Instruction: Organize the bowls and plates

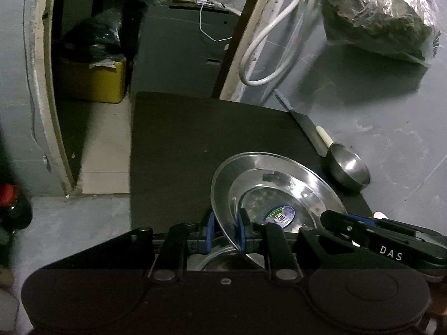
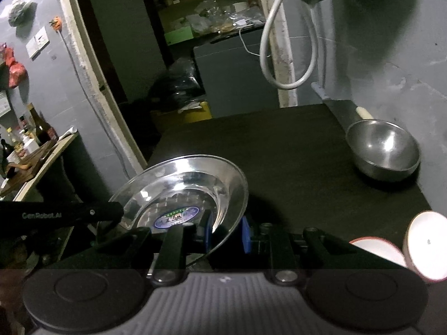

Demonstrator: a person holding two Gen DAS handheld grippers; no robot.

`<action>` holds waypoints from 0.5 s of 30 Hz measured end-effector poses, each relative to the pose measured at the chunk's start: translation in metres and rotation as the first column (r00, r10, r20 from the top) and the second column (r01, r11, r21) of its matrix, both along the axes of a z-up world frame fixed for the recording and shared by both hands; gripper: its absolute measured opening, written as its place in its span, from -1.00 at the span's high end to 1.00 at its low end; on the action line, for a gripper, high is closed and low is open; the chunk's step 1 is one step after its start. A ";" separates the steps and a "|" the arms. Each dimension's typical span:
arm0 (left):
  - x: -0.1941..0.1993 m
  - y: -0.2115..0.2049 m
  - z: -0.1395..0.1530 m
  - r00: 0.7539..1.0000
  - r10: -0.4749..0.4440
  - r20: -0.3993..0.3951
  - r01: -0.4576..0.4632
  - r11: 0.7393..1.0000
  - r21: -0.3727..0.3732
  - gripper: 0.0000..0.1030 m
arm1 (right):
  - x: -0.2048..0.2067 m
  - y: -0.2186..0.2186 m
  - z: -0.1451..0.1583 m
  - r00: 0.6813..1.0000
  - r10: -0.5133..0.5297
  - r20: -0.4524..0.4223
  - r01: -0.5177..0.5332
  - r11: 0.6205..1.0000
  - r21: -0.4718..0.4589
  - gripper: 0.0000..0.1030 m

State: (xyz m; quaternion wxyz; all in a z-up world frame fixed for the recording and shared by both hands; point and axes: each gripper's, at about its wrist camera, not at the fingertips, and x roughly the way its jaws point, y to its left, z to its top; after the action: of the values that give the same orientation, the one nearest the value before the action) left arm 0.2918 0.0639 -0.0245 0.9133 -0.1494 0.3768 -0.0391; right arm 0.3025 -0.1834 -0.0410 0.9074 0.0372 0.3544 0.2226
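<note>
A shiny steel plate point(image 1: 279, 192) with a round blue-green sticker is held tilted above the dark table point(image 1: 181, 153). My left gripper point(image 1: 226, 230) is shut on its left rim, the thin edge running between the blue pads. My right gripper point(image 2: 226, 233) is shut on the opposite rim of the same plate point(image 2: 178, 187). Each gripper shows in the other view, the right gripper point(image 1: 332, 219) at the plate's right side and the left gripper point(image 2: 118, 212) at its left. A steel bowl point(image 2: 384, 150) sits on the table's far right corner.
Another metal rim point(image 1: 220, 255) shows just under the held plate. Two white dishes with red edges point(image 2: 427, 248) are at the near right. A white-handled tool point(image 1: 324, 135) lies behind the bowl point(image 1: 349, 170). On the grey wall hang a white hose point(image 1: 265, 55) and a bag of greens point(image 1: 377, 19). Left of the table is an open doorway.
</note>
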 end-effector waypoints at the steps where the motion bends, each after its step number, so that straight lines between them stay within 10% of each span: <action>1: -0.003 0.002 0.000 1.000 0.002 0.000 -0.002 1.000 0.004 0.64 | -0.003 0.002 0.000 1.000 0.005 -0.001 -0.005 1.000 -0.001 0.52; 15: -0.041 0.014 -0.008 1.000 -0.019 -0.020 0.020 0.998 0.052 0.61 | -0.044 0.017 -0.009 1.000 0.023 -0.020 -0.023 1.000 0.003 0.52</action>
State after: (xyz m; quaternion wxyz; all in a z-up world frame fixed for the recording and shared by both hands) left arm 0.2512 0.0780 -0.0329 0.9126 -0.1224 0.3883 -0.0368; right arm 0.2586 -0.1664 -0.0497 0.9011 0.0367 0.3638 0.2331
